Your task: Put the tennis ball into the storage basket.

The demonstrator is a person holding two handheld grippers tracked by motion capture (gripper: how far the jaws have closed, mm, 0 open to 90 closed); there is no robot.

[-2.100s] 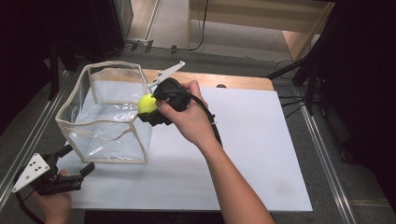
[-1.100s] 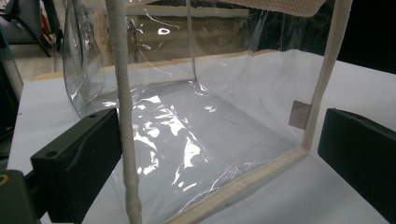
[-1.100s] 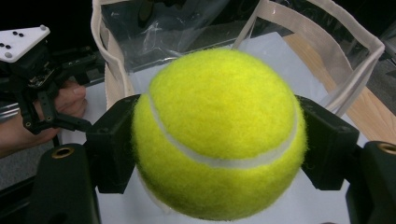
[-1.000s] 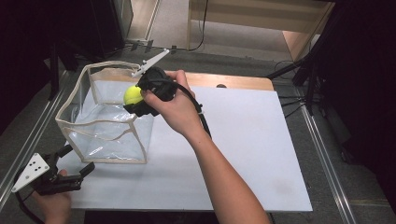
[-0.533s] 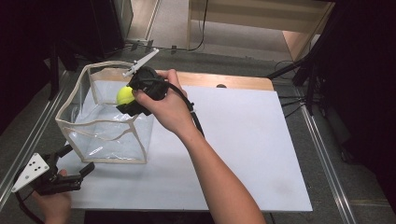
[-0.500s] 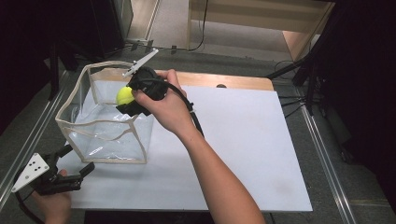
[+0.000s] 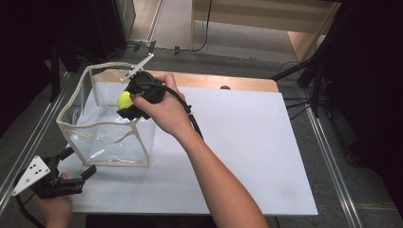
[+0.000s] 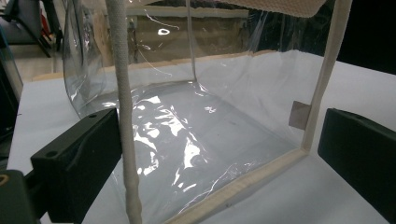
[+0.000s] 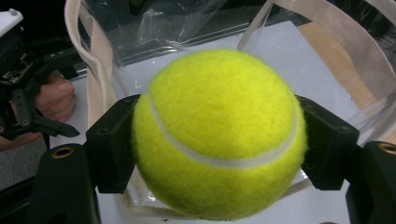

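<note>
A right gripper (image 7: 124, 103) clamps a yellow tennis ball (image 7: 124, 99) between its two black jaws, holding it over the open top of a clear plastic bag (image 7: 107, 128) at the far left of a white table (image 7: 247, 142). In the right gripper view the tennis ball (image 9: 219, 133) sits squarely between the jaws, each pad pressed against one side of it, its white seam curving across the lower front. Being round, the ball has no long axis to speak of; the gripper that carries it points leftward and down toward the bag's mouth, with the person's right hand (image 7: 161, 107) wrapped around its body and the forearm reaching in from the near edge of the table.

The bag stands upright on the table, box-shaped with cream fabric trim along its edges, its opening facing up and its longer side running from near to far. The ball is above the bag's right rim, not yet resting on the bottom.

At the near left corner, the left gripper (image 7: 78, 164) rests low beside the bag's near wall, held by the left hand (image 7: 52, 206). Its jaws are spread apart, and in the left gripper view the bag's near corner and a trim strip (image 8: 125, 116) stand between them without being pinched.
</note>
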